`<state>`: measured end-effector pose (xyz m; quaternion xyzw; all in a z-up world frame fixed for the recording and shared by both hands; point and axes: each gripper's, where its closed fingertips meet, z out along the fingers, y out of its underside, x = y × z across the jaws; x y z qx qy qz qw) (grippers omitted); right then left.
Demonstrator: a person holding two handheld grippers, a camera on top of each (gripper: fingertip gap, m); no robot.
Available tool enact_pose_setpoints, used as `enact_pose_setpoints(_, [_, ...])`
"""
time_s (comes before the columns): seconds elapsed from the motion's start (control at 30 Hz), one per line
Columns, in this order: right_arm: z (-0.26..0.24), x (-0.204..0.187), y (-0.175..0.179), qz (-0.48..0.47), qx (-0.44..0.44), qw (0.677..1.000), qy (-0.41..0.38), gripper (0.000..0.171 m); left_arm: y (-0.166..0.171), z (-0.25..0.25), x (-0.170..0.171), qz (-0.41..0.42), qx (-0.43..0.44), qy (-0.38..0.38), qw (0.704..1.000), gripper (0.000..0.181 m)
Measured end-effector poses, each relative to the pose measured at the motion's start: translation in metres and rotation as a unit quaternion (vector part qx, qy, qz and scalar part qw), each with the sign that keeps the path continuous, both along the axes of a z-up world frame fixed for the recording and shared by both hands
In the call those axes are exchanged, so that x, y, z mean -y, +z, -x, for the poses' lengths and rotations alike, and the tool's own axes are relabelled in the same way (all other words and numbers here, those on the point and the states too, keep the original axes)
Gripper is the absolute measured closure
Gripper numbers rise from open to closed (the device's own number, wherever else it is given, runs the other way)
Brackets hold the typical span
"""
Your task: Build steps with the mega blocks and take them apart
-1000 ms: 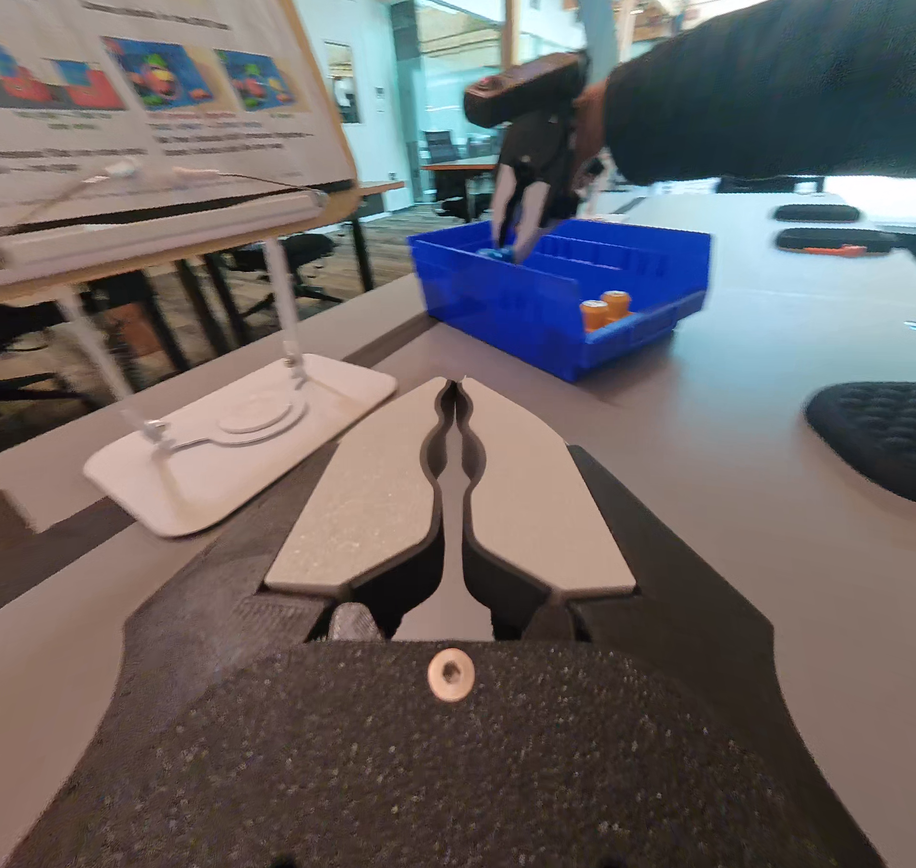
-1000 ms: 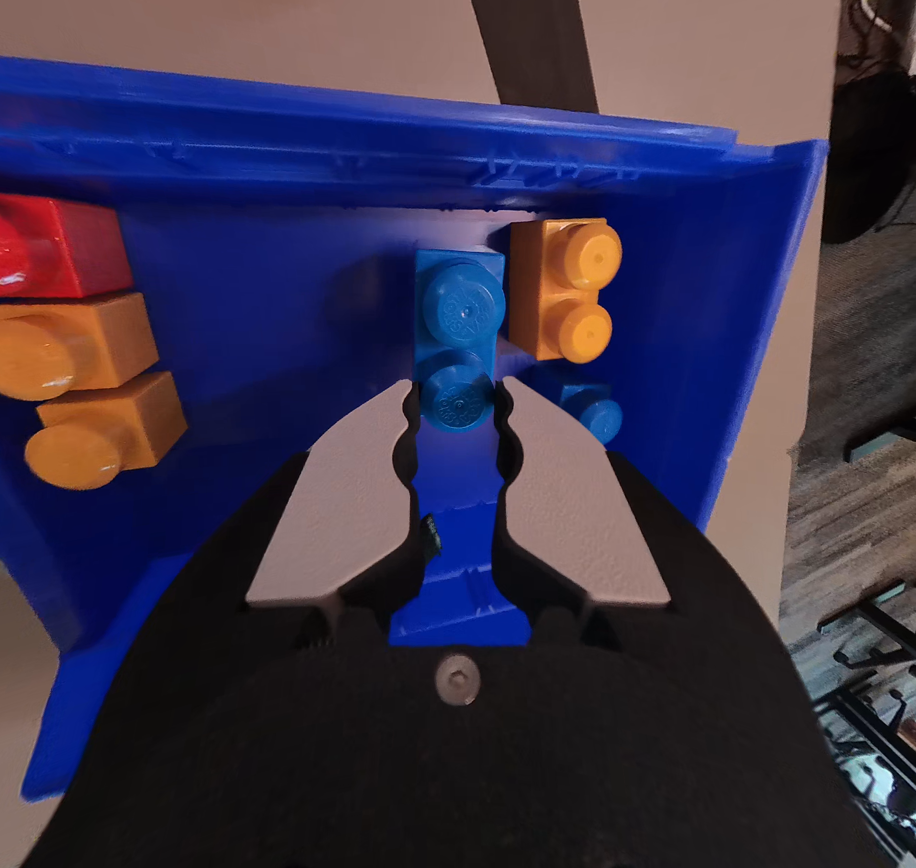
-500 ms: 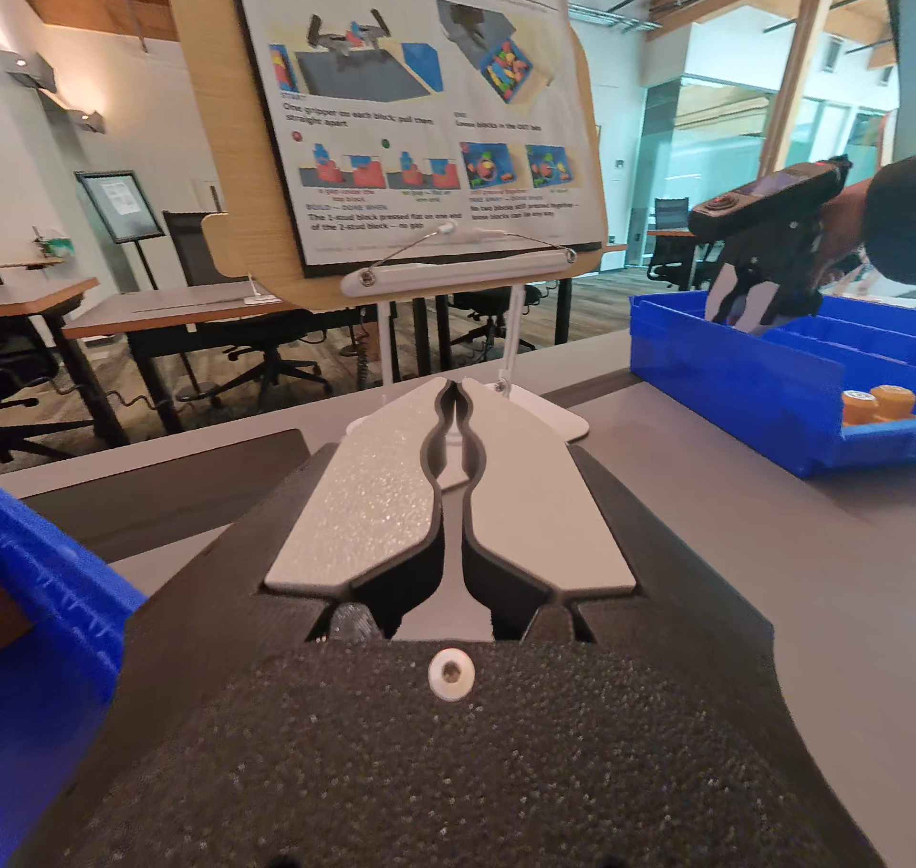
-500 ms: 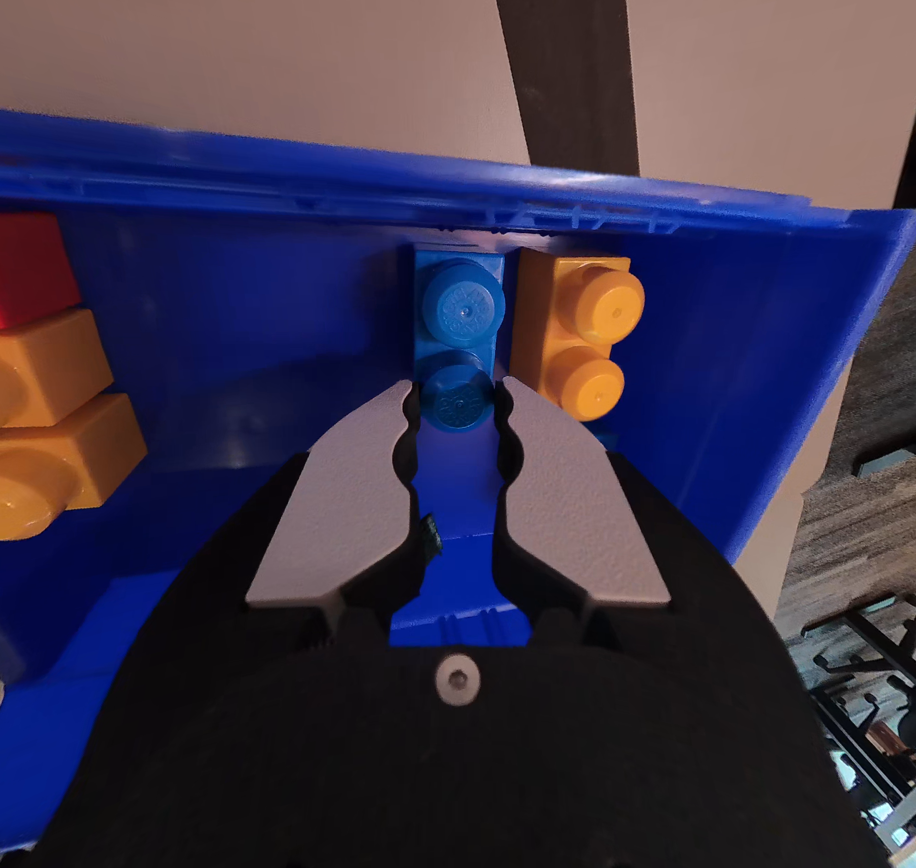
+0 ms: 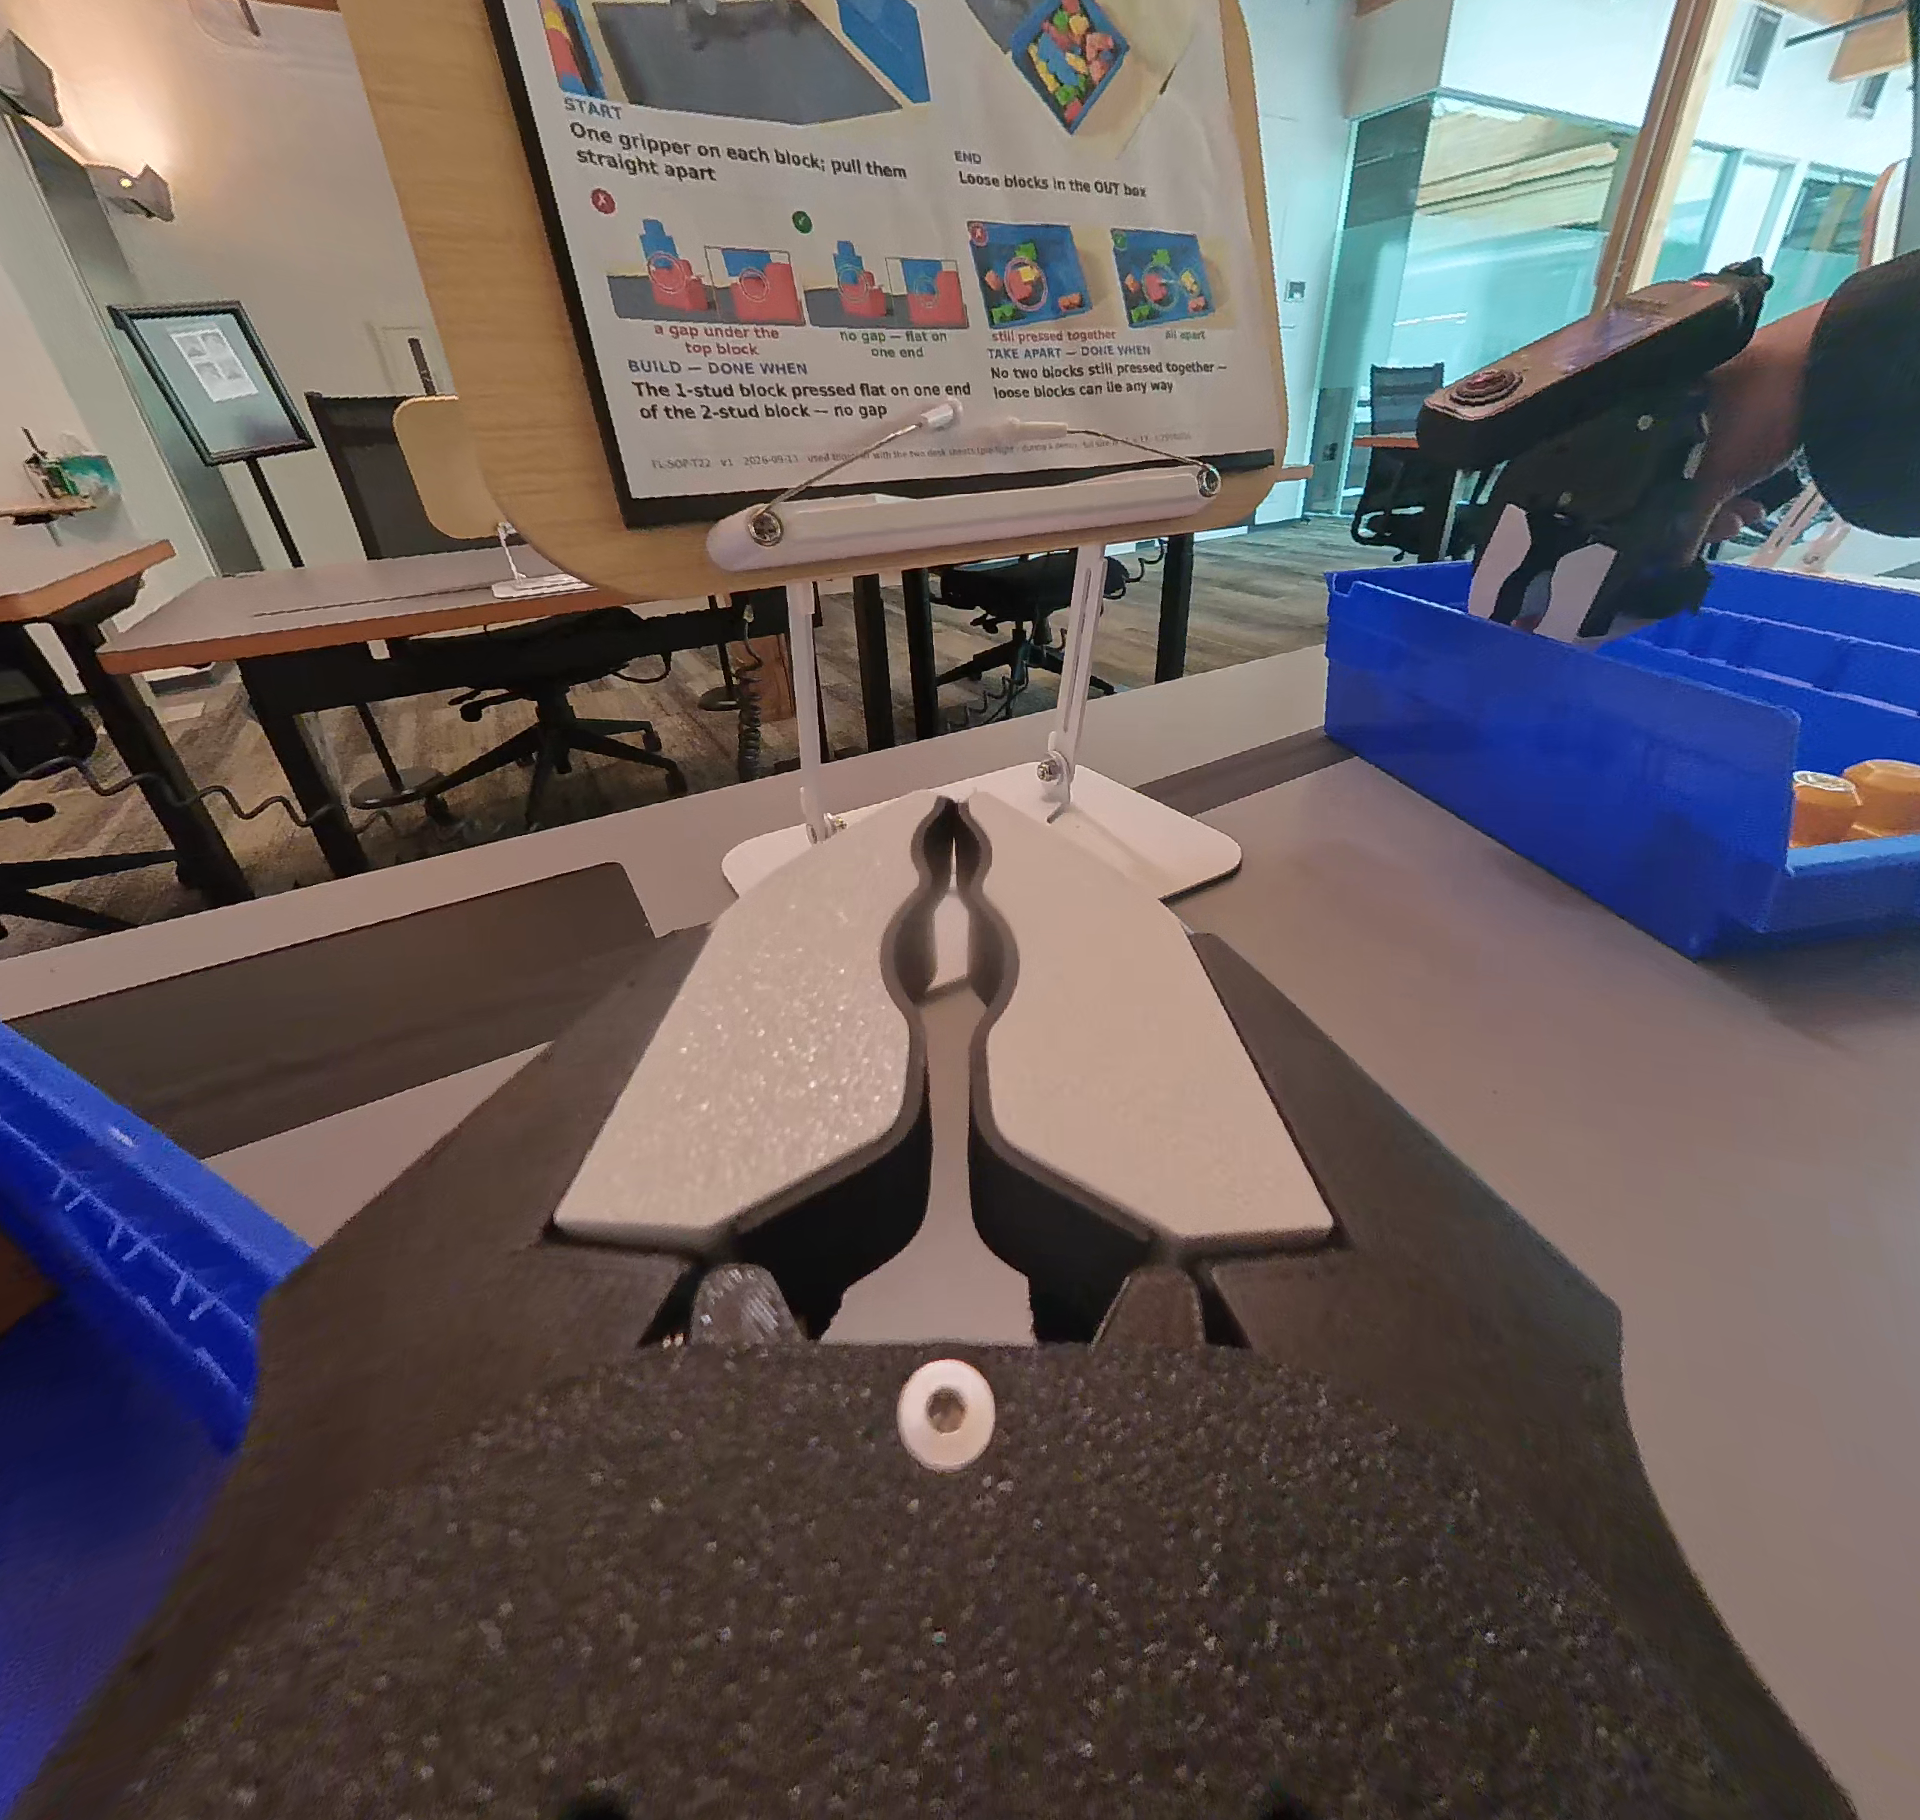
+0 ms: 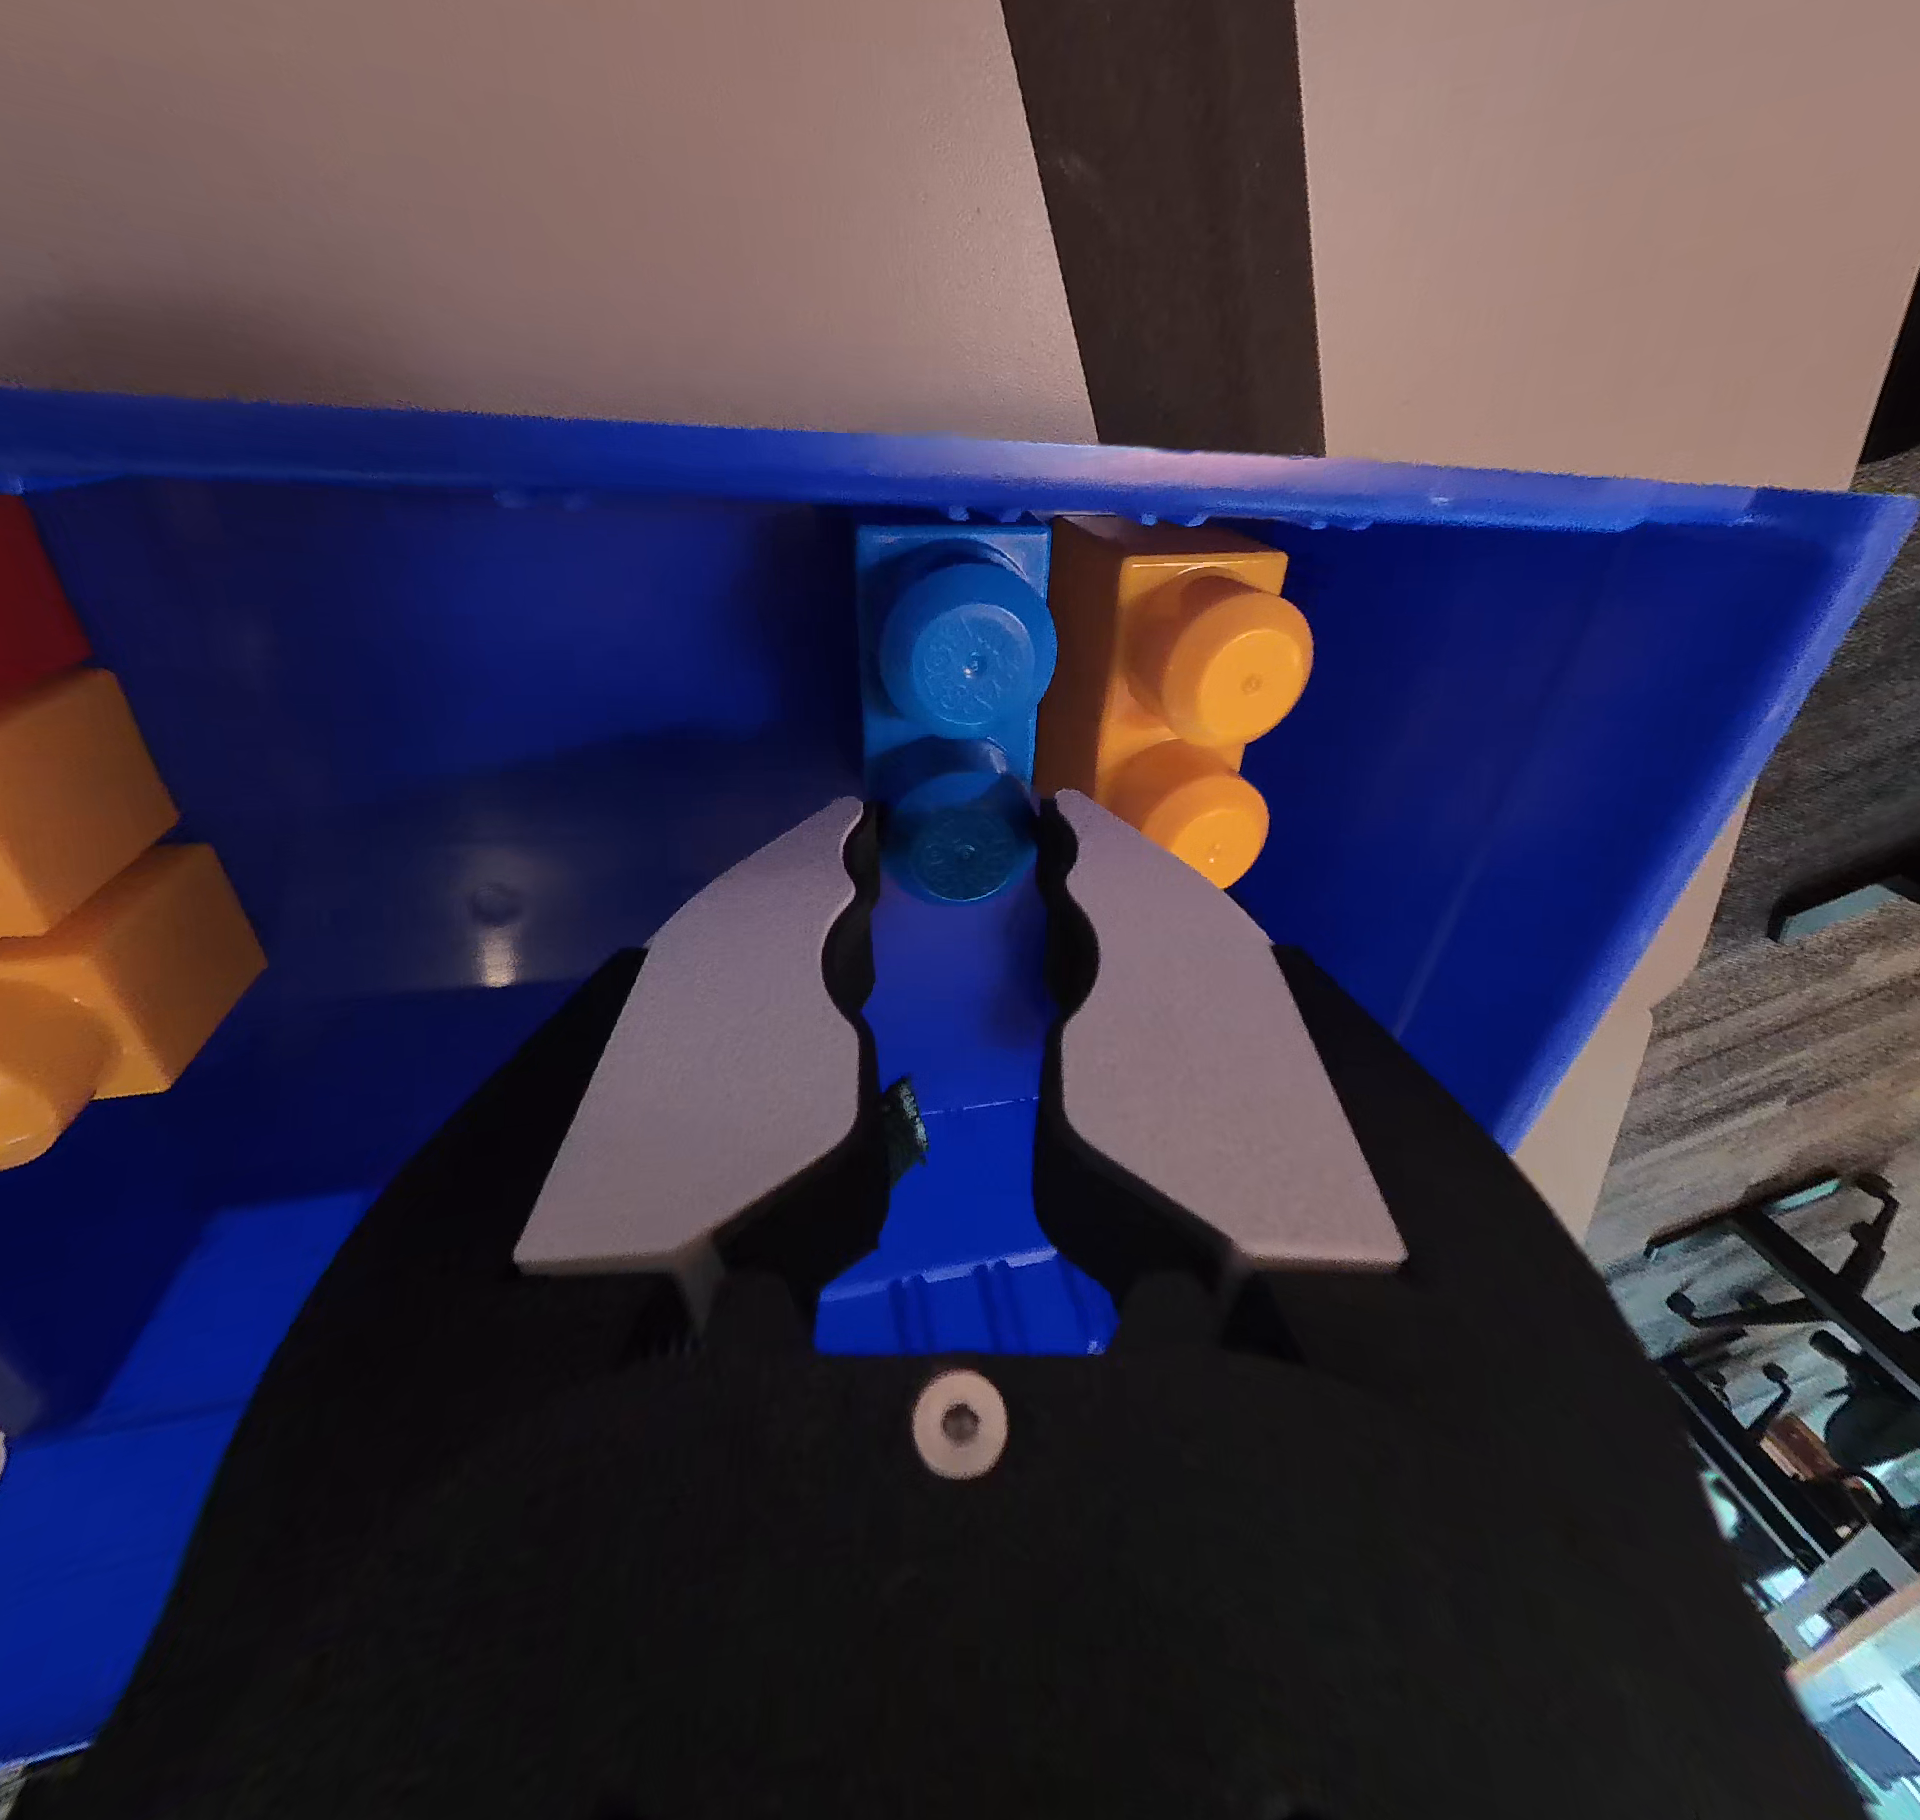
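Note:
My right gripper (image 6: 956, 814) reaches into a blue bin (image 6: 416, 461), its fingertips closed on the near stud of a blue two-stud block (image 6: 961, 648). That block lies against the bin's far wall. An orange two-stud block (image 6: 1174, 669) sits touching its right side. More orange blocks (image 6: 94, 887) and a red one (image 6: 31, 586) lie at the left. My left gripper (image 5: 951, 814) is shut and empty above the grey table. It sees the right gripper (image 5: 1548, 596) inside the bin (image 5: 1558, 762), where orange blocks (image 5: 1860, 799) show.
An instruction board on a white stand (image 5: 1143, 835) rises straight ahead of my left gripper. A second blue bin (image 5: 114, 1209) is at the lower left. A dark strip (image 5: 312, 991) crosses the table. Desks and chairs stand beyond the table edge. About 45 centimetres separates my left fingertips from my right.
My left gripper has swung left, from the right bin to face the instruction board. My right gripper and the blue block now sit closer to the bin's far wall.

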<state>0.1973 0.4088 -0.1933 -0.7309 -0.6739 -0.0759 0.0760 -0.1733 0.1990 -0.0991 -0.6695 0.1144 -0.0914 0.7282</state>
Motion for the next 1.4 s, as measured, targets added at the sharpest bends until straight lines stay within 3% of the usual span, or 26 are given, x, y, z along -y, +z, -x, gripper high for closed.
enact_pose_setpoints(0.27, [-0.004,0.003,0.017,-0.009,-0.005,0.999,-0.034,0.129,-0.004,-0.004,-0.001,0.015,0.000,-0.016,1.000,0.181])
enact_pose_setpoints(0.53, [0.051,0.018,0.109,-0.088,-0.193,0.977,-0.031,0.127,-0.002,-0.005,0.000,0.011,-0.008,-0.018,1.000,0.181])
enact_pose_setpoints(0.67, [0.110,0.047,0.172,-0.154,-0.356,0.922,-0.008,0.125,0.000,-0.004,0.001,0.008,-0.011,-0.017,1.000,0.181])
enact_pose_setpoints(0.87, [0.176,0.119,0.239,-0.197,-0.602,0.773,-0.038,0.138,0.003,-0.001,0.001,0.004,-0.004,-0.010,1.000,0.181])
enact_pose_setpoints(0.97, [0.194,0.151,0.232,-0.189,-0.676,0.708,-0.078,0.152,0.006,0.003,0.001,0.000,0.007,-0.007,1.000,0.181])
enact_pose_setpoints(1.03, [0.205,0.166,0.211,-0.174,-0.695,0.689,-0.112,0.161,0.009,0.006,0.002,-0.005,0.010,-0.003,1.000,0.181])
enact_pose_setpoints(1.13, [0.219,0.182,0.171,-0.160,-0.692,0.691,-0.137,0.171,0.016,0.013,0.003,-0.015,0.015,0.003,1.000,0.181])
enact_pose_setpoints(1.23, [0.218,0.186,0.144,-0.175,-0.680,0.699,-0.137,0.171,0.028,0.026,0.004,-0.032,0.013,0.022,0.999,0.181])
enact_pose_setpoints(1.33, [0.211,0.178,0.133,-0.187,-0.668,0.707,-0.136,0.171,0.048,0.063,0.006,-0.054,0.021,0.080,0.995,0.181])
enact_pose_setpoints(1.4, [0.206,0.176,0.137,-0.184,-0.680,0.696,-0.141,0.171,0.060,0.102,0.009,-0.066,0.022,0.140,0.988,0.181])
